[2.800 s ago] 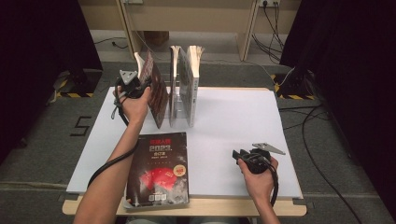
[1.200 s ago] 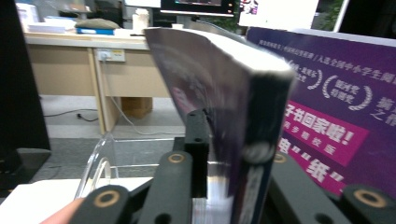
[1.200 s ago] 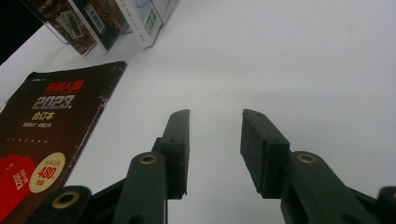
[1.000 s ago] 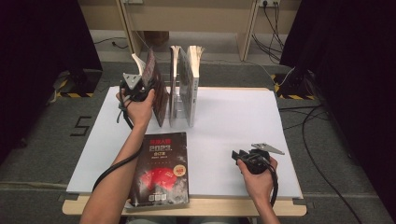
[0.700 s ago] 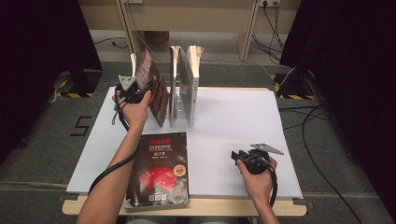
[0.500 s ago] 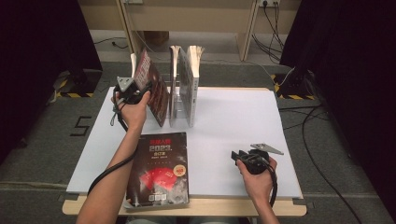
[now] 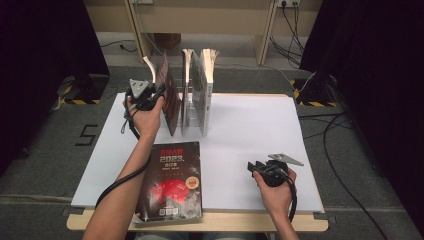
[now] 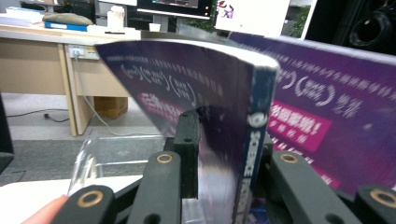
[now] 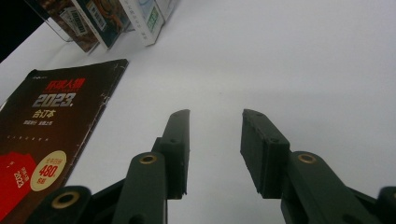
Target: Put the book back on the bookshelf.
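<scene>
Three books stand upright at the table's far side. The leftmost, a dark purple-covered book [image 7: 169, 97], leans left, away from the other two books [image 7: 197, 90]. My left gripper [image 7: 152, 95] is at its near edge. In the left gripper view the book's spine [image 8: 259, 135] runs between the jaws of the left gripper [image 8: 224, 154]. The jaws have just been closing, and the pads press on the book from both sides. A dark red "2023" book [image 7: 172, 182] lies flat near the front edge. My right gripper [image 7: 251, 167] rests low on the table at the right, open and holding nothing [image 9: 215, 140].
A clear plastic bookend [image 8: 91, 158] stands left of the held book. A second purple-backed book [image 8: 327, 116] stands right behind it. The white tabletop [image 7: 250, 125] spreads between the book row and the right hand. The flat book [image 9: 46, 130] lies left of the right gripper.
The left hand has shifted slightly at the leaning book, which still tilts left. The right hand has not moved.
</scene>
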Motion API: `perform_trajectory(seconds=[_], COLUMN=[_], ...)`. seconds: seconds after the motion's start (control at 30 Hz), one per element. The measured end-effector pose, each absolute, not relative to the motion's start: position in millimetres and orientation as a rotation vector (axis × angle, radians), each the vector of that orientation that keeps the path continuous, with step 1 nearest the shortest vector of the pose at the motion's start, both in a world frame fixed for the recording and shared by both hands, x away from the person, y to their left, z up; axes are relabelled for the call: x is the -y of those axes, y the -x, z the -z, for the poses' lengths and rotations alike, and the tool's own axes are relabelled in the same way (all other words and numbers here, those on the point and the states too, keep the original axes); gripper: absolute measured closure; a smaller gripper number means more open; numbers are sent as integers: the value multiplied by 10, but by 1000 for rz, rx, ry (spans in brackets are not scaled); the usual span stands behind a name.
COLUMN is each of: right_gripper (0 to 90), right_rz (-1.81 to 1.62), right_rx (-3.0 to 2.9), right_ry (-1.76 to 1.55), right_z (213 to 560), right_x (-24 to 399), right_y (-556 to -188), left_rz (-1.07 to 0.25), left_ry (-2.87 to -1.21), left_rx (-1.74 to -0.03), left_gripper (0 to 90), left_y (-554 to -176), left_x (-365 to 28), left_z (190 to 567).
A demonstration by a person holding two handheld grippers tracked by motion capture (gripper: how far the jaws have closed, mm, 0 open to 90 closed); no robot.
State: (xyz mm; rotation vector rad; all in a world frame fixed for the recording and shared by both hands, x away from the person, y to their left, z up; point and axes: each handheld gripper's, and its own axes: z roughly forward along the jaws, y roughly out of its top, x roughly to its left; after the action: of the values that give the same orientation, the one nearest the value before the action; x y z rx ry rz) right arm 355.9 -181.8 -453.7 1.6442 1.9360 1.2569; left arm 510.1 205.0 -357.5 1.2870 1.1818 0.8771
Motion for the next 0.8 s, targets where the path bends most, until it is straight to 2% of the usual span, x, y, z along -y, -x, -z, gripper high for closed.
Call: perform_trajectory(seconds=[0.5,0.8], right_gripper=[635,635], right_rz=[-1258,-1257], right_rx=[-1930,-1929], right_ry=[-1648,-1648], right_z=[4532,4529], right_x=[1835,1840], right_y=[-3556,-3557], left_rz=[-781,-724], left_ry=[-1365,-1352], left_rx=[-1050,-993], left_gripper=[671,595], left_y=[-5109,-5064], left_x=[-1842,-1808], left_z=[3549,3529])
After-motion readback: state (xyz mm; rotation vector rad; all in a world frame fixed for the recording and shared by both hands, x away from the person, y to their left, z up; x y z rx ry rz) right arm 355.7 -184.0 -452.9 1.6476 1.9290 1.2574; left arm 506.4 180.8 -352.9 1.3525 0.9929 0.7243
